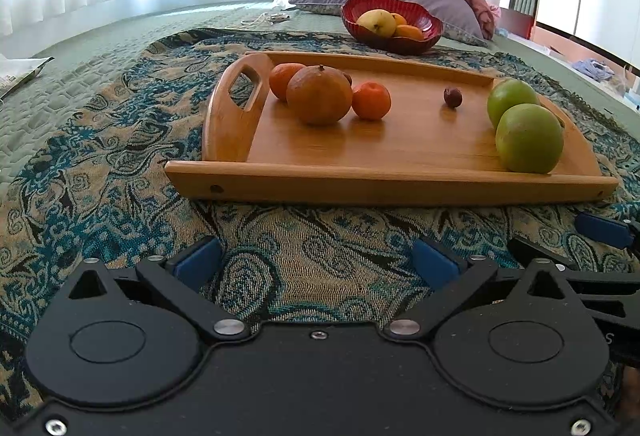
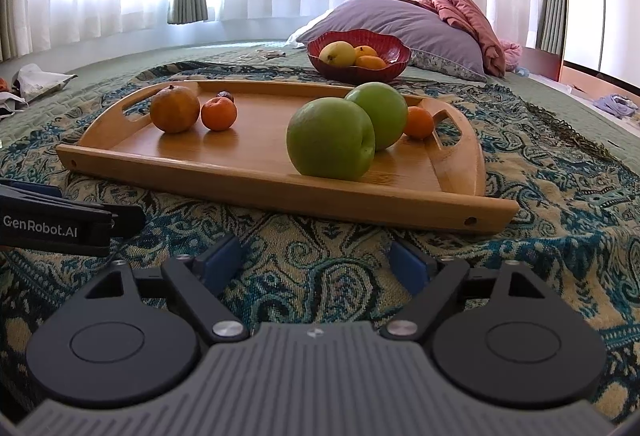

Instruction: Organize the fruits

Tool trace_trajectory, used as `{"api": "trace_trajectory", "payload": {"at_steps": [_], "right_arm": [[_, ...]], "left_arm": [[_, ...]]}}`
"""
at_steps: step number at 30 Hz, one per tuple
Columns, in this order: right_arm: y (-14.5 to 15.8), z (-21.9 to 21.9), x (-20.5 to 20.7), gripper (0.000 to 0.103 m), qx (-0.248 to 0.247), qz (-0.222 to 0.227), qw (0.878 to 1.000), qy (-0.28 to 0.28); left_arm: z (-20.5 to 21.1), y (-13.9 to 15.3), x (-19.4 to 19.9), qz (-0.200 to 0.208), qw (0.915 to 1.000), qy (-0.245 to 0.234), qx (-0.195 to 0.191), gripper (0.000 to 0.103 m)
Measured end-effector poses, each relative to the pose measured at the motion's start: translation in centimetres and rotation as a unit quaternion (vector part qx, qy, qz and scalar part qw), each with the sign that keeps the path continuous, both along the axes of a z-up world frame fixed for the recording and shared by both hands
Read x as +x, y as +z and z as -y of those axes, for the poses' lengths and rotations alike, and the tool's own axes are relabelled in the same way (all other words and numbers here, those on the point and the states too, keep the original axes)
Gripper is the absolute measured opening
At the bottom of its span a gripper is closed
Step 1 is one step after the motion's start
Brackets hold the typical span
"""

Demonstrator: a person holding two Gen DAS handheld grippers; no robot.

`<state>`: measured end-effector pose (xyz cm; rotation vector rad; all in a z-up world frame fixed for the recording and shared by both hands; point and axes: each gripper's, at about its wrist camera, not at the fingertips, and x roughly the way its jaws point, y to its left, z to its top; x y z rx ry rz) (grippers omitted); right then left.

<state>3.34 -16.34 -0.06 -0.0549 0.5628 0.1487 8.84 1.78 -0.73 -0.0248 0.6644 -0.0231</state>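
While both views face the same bed, the counts differ slightly by angle.

Left wrist view
- Left gripper [image 1: 316, 260]: released, blue pads spread wide over the patterned throw [image 1: 100, 156], holding nothing.
- Right gripper [image 1: 600, 236]: only its edge shows at the right; its spread cannot be told from this side.
- Wooden tray [image 1: 384, 188]: one, lying on the throw just ahead of the pads.
- Orange fruits on the tray: three, clustered at the left handle; a large dull orange [image 1: 319, 95] in front, a small mandarin [image 1: 371, 100] touching its right side, another [image 1: 282, 78] behind.
- Green apples: two, at the right end, the near one [image 1: 529, 138] overlapping the far one [image 1: 512, 98].
- Small dark fruit [image 1: 453, 97]: one alone mid-tray; a second peeks from behind the large orange.
- Red bowl [image 1: 360, 24]: one, beyond the tray, holding one yellow fruit [image 1: 377, 22] and two orange ones.

Right wrist view
- Right gripper [image 2: 316, 264]: released, pads apart, nothing held.
- Green apples: two, nearest, touching.
- Third mandarin [image 2: 419, 122]: by the right handle, just behind the apples.
- Pillows [image 2: 400, 24]: two, behind the bowl.
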Motion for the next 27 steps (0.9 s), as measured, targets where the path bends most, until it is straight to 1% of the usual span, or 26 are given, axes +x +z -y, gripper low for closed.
{"api": "trace_trajectory", "payload": {"at_steps": [27], "right_arm": [[-0.04,-0.05,-0.10,0.090,-0.001,0.002,1.000,0.001]], "left_arm": [[-0.18,-0.06,-0.05,-0.001,1.0000,-0.001,-0.004,0.103]]}}
